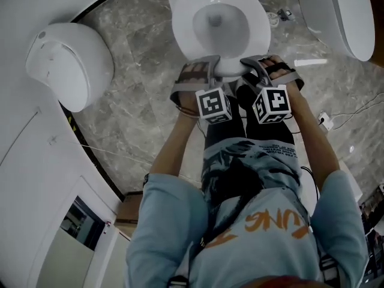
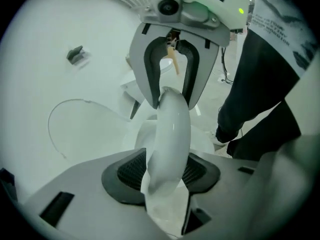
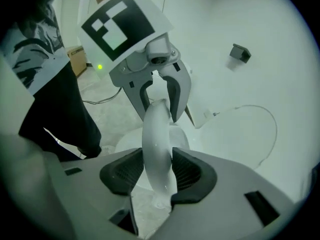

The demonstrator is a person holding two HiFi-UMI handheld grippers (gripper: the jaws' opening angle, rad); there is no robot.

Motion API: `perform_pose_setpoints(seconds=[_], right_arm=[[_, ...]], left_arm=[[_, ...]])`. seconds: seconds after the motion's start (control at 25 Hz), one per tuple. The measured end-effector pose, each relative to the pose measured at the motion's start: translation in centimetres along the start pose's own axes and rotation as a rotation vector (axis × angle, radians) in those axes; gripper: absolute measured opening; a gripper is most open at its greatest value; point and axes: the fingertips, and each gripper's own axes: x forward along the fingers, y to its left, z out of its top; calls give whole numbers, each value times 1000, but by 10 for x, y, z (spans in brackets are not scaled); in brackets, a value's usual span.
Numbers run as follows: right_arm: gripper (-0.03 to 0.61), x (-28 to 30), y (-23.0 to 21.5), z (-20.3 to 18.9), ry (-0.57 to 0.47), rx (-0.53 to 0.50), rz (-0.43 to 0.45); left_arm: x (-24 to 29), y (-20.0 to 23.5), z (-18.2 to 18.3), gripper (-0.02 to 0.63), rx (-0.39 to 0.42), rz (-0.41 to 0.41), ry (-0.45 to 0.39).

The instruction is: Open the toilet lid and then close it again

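At the front of the toilet bowl (image 1: 213, 20), left gripper (image 2: 167, 174) and right gripper (image 3: 159, 173) each pinched the toilet lid (image 1: 228, 70) rim, side by side. Stiff, glossy and probably slippery, it seemed best held there, far from its hinge.

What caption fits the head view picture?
Left gripper and right gripper clamp the white toilet's curved front edge.

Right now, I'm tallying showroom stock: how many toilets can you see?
3. The middle toilet, its lid held by the left tongs and right tongs; the left toilet, closed; the right toilet, cut off by the frame. More may be out of view.
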Motion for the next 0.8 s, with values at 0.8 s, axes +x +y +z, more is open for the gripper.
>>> perform_pose_setpoints(seconds=[0.8], right_arm=[[150,-72,-203,26,-77,248,-411]], left_arm=[[-63,203,32,206,-260,181,-74]])
